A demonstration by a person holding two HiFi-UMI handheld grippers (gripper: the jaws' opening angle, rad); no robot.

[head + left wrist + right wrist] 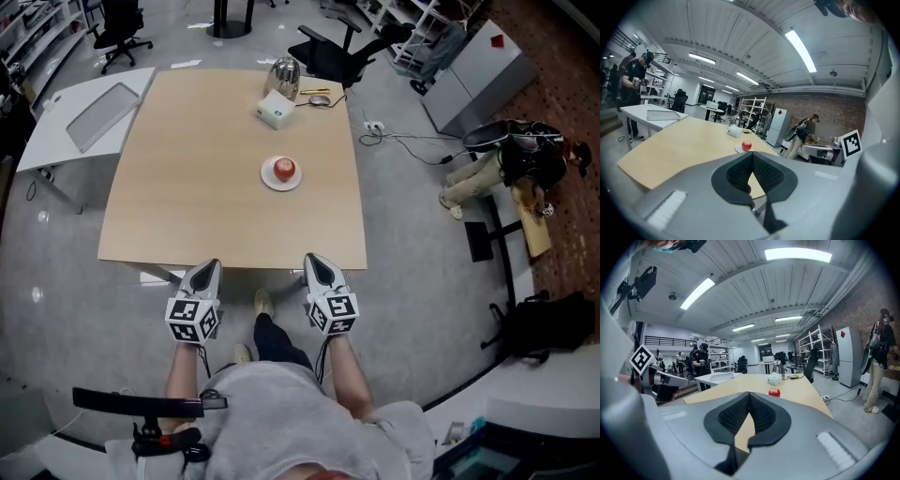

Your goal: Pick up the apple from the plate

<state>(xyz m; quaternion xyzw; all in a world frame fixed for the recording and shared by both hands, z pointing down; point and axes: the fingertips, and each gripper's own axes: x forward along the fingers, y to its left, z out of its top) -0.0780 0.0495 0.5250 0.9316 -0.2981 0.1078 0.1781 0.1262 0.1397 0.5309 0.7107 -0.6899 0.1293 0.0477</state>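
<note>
One apple [285, 170] on one plate [269, 182], one kettle [284, 75]; left gripper [214, 265], right gripper [314, 260].

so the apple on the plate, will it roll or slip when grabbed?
The apple looks round and smooth, so it may roll if nudged and could slip when pinched. It probably stays firm under grip. The shallow plate on the table might slide if pushed sideways.

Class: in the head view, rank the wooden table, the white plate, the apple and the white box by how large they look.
1. wooden table
2. white plate and white box: too alike to rank
3. apple, smallest
</note>
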